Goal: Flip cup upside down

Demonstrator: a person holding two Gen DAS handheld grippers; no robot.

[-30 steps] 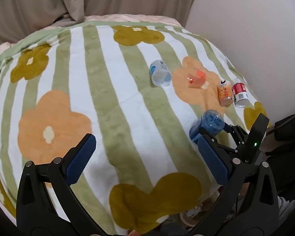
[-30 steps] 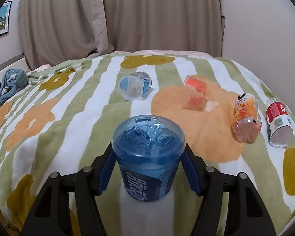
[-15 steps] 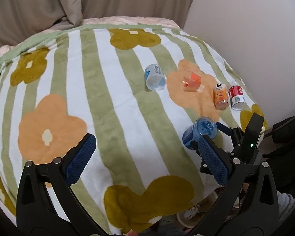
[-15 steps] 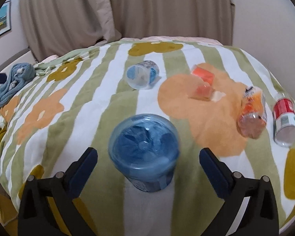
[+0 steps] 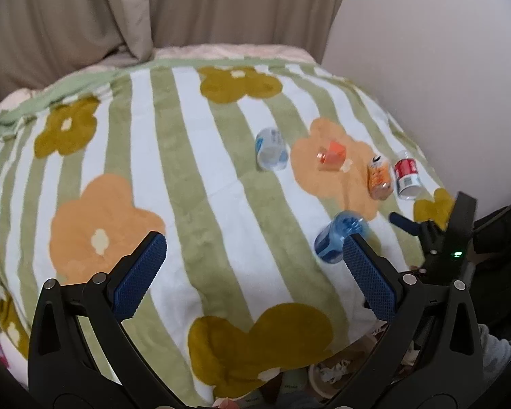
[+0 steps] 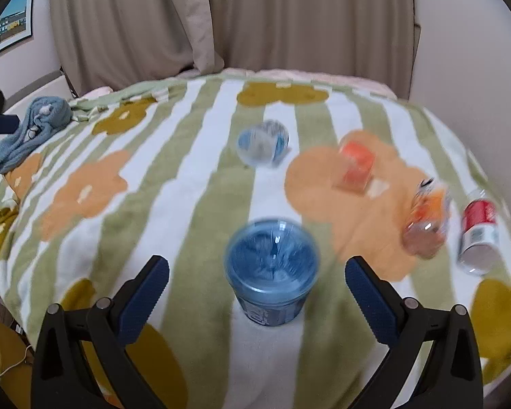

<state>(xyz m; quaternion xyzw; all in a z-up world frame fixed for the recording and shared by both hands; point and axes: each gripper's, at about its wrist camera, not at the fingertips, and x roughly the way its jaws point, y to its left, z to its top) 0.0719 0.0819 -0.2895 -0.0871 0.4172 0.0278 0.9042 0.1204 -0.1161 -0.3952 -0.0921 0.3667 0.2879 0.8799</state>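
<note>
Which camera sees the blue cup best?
The right wrist view. The blue cup stands in the middle, close and whole, between the open fingers of the right gripper, though a bit blurry. In the left wrist view it is smaller, off to the side, partly hidden behind a finger.

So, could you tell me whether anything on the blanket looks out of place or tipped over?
Yes: four containers lie on their sides, the clear cup, orange cup, orange bottle and red-labelled bottle. Only the blue cup stands, base up.

flowered striped blanket (image 6: 194, 211) carries blue cup (image 6: 272, 272), four tipped containers, blue cloth (image 6: 30, 129).
</note>
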